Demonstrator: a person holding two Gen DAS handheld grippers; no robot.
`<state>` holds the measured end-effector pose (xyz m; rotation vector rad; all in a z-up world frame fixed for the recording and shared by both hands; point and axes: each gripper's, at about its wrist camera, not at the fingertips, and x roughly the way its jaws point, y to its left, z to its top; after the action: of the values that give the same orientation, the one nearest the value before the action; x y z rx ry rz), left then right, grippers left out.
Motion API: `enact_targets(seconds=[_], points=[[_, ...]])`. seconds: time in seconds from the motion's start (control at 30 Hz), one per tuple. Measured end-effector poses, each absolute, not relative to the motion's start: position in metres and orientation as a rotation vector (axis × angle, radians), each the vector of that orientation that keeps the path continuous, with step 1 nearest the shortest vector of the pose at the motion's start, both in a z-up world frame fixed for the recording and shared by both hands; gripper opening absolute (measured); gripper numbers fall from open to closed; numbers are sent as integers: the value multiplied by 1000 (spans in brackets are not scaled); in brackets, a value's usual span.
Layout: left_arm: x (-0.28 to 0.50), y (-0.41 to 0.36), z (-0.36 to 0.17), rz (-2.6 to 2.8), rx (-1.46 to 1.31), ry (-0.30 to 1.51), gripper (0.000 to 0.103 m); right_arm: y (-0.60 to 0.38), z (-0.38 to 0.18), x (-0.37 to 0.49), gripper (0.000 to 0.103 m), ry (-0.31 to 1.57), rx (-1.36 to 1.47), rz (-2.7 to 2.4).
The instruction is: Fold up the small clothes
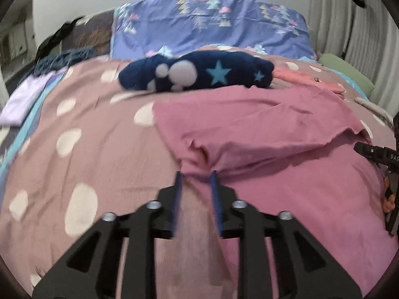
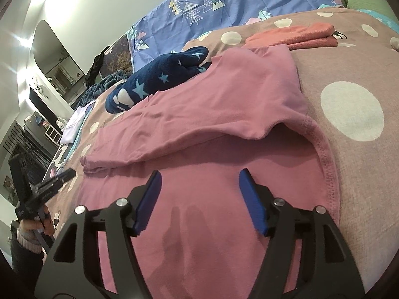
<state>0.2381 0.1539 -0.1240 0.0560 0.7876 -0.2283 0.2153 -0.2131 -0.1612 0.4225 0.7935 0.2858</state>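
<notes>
"DAS" shows on the right tool point(image 1: 389, 155), spread above the pink shirt point(image 2: 224, 114); left tool point(image 1: 195, 175), blurred, seemingly pinches its fold.

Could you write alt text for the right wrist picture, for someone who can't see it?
An open hand-held gripper with blue pads hovers over a pink garment, part folded, on a dotted bedspread. Behind lie a navy starry fleece and folded coral clothes; a second hand-held gripper shows at left.

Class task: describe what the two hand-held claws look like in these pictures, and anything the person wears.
Both the left claw and the right claw have matte black angular frames with cut-out slots, silver round bolts and ribbed blue pads. The hand shows a pale knitted cuff under a dark sleeve.
</notes>
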Motion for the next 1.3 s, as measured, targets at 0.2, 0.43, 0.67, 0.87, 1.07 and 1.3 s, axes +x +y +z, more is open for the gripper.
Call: enact_targets(seconds=[0.2,0.43,0.67,0.87,1.07,1.3], points=[[247,137,-121,-240,36,742,53,-212,-161,214,68,794,421,290],[271,105,-133,-264,92,825,49,-211,-160,214,69,793,423,289],[255,125,-119,-407,-102,900,3,-210,-161,214,69,794,423,289],[254,147,-128,-321,-137,925,46,-209,-160,214,70,792,423,294],[281,156,-118,-301,-225,882,49,-208,-160,213,71,792,422,294],[339,143,-145,-195,-94,1019,32,-208,-159,213,71,792,422,295]])
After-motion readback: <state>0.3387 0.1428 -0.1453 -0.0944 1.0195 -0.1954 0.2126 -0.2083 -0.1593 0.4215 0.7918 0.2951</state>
